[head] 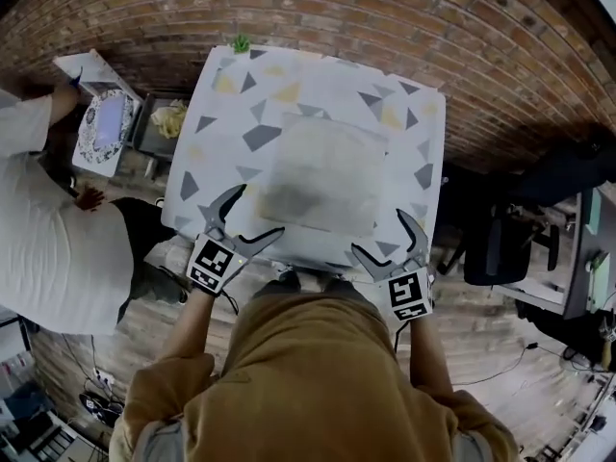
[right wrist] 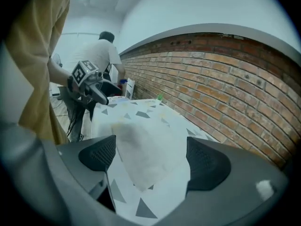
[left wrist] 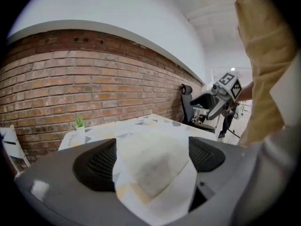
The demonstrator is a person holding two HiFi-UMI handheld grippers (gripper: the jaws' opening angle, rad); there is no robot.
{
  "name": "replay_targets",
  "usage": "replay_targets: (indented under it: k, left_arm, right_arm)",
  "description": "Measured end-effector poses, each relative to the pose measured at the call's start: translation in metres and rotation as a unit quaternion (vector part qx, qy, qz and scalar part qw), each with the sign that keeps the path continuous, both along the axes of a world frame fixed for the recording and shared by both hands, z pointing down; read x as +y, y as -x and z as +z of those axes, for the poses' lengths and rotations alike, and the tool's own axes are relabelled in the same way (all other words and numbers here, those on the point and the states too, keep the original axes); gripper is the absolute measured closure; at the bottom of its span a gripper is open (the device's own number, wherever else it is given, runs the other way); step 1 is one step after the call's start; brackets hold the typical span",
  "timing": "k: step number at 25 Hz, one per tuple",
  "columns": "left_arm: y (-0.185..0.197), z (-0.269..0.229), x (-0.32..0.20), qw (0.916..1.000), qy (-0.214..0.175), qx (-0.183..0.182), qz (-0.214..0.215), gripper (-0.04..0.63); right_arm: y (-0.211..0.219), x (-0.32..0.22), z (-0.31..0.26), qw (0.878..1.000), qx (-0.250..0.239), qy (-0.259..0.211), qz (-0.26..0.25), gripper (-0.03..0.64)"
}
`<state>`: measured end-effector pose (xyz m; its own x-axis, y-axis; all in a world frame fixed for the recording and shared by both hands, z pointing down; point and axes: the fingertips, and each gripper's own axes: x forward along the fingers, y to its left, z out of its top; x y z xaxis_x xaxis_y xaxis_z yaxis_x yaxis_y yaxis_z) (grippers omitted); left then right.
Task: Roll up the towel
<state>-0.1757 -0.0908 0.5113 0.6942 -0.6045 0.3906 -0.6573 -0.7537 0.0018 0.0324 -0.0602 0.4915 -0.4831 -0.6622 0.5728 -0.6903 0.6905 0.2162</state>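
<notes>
**Towel: flat, roll not yet begun**

Item: towel [head: 327, 176], pale, spread flat mid-worktop [head: 221, 123].
My left hand-held gripper [head: 252, 215] and right hand-held gripper [head: 380, 234] hover at its near edge, both wide and empty.
Next, I judge: pinch the near corners and turn the edge over evenly.
Containers: potted plant [head: 240, 42] at the far edge; dark tray [head: 152, 141] beside the worktop, yellowish contents [head: 171, 119] unidentifiable.

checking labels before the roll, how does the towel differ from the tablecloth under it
The towel is plain off-white with a greyish smudge; the tablecloth is white with grey and yellow triangles. The towel is smaller and lies on top of the tablecloth, inside its edges. Both lie flat.
</notes>
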Motion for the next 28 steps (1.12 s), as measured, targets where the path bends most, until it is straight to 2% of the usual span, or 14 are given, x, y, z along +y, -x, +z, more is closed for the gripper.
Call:
replay_targets:
  k: [6,11,15,20,28]
  left_arm:
    - [-0.021,0.045,-0.006,0.9948,0.007,-0.075,0.069,0.067]
    - [-0.019,0.091,-0.001,0.9818,0.038,-0.143,0.119,0.067]
    - [-0.018,0.113,0.007,0.9706,0.061,-0.171,0.158,0.075]
    - [-0.019,0.135,0.016,0.9595,0.089,-0.187,0.191,0.218]
    - [-0.018,0.149,0.03,0.9394,0.094,-0.232,0.234,0.37]
  right_arm:
    - [-0.016,0.005,0.066,0.999,0.037,0.033,-0.01,0.152]
    - [-0.019,0.013,0.121,0.993,0.073,0.079,-0.043,0.161]
    - [-0.027,0.019,0.151,0.988,0.098,0.111,-0.053,0.191]
    - [-0.035,0.015,0.165,0.983,0.128,0.114,-0.063,0.334]
    - [-0.031,0.021,0.181,0.967,0.18,0.131,-0.12,0.349]
